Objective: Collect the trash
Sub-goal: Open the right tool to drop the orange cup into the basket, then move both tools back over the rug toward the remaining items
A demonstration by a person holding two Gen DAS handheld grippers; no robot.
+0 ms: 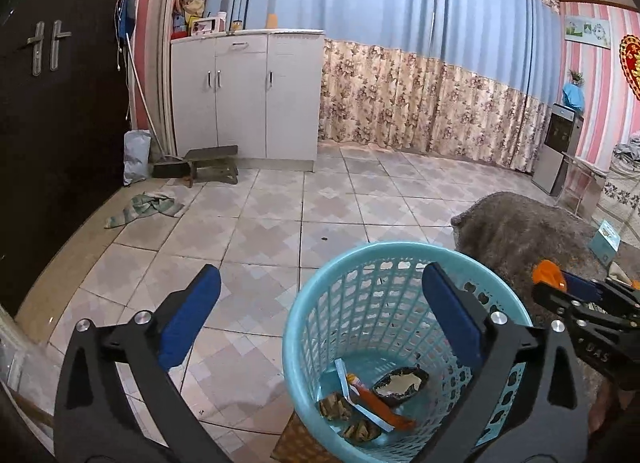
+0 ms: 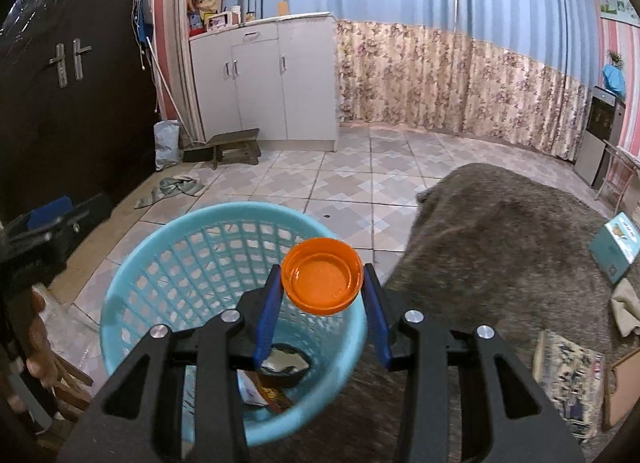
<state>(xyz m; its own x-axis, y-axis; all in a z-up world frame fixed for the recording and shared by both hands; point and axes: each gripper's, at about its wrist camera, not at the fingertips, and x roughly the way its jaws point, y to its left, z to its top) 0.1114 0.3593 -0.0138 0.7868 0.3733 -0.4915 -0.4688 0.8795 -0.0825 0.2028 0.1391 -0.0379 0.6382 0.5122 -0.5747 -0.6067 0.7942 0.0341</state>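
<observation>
A light blue lattice waste basket (image 1: 304, 327) stands on the tiled floor and also shows in the right wrist view (image 2: 132, 287). Wrappers and scraps (image 1: 372, 395) lie on its bottom. My right gripper (image 2: 322, 283) is shut on an orange bottle cap (image 2: 322, 277), held above the basket's right rim; it shows from the side in the left wrist view (image 1: 560, 283). My left gripper (image 1: 320, 315) is open and empty, over the basket's left side, its right finger (image 1: 452, 315) above the basket.
A grey furry blanket (image 2: 500, 247) covers the surface right of the basket, with a teal box (image 2: 616, 251) and a patterned packet (image 2: 568, 375) on it. A white cabinet (image 1: 248, 95), low stool (image 1: 212, 163), dark door (image 1: 52, 103) and a rag (image 1: 144, 207) lie beyond.
</observation>
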